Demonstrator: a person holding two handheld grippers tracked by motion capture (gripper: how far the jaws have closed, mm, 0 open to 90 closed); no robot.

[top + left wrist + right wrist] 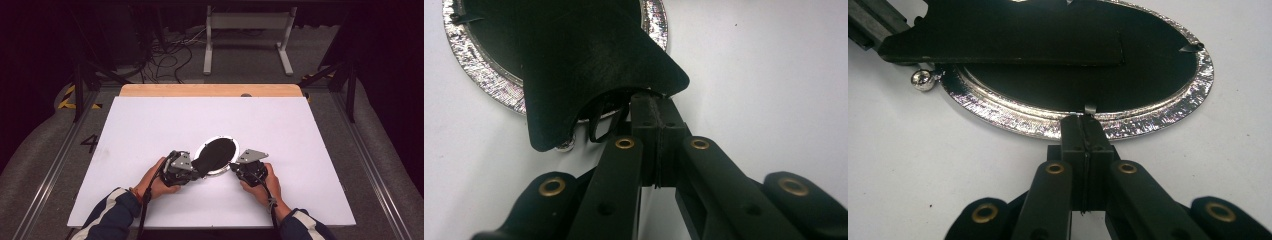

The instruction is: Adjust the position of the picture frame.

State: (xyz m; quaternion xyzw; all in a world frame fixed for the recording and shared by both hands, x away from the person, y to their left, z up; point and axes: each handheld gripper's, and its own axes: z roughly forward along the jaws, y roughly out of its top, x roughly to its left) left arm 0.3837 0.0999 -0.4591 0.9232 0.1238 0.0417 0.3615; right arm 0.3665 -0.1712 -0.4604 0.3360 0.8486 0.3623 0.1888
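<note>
Frame [216,156] lies between left gripper [196,170] and right gripper [234,168], touching both.

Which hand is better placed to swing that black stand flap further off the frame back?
Left. The left tool is pinched on the black flap, already raised; the right tool sits at the silver frame rim, steadying.

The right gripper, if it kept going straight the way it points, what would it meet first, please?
The right gripper is shut with its tips already at the near edge of the silver oval frame, apparently at a small metal tab, so it would push that frame first, then its black backing.
</note>
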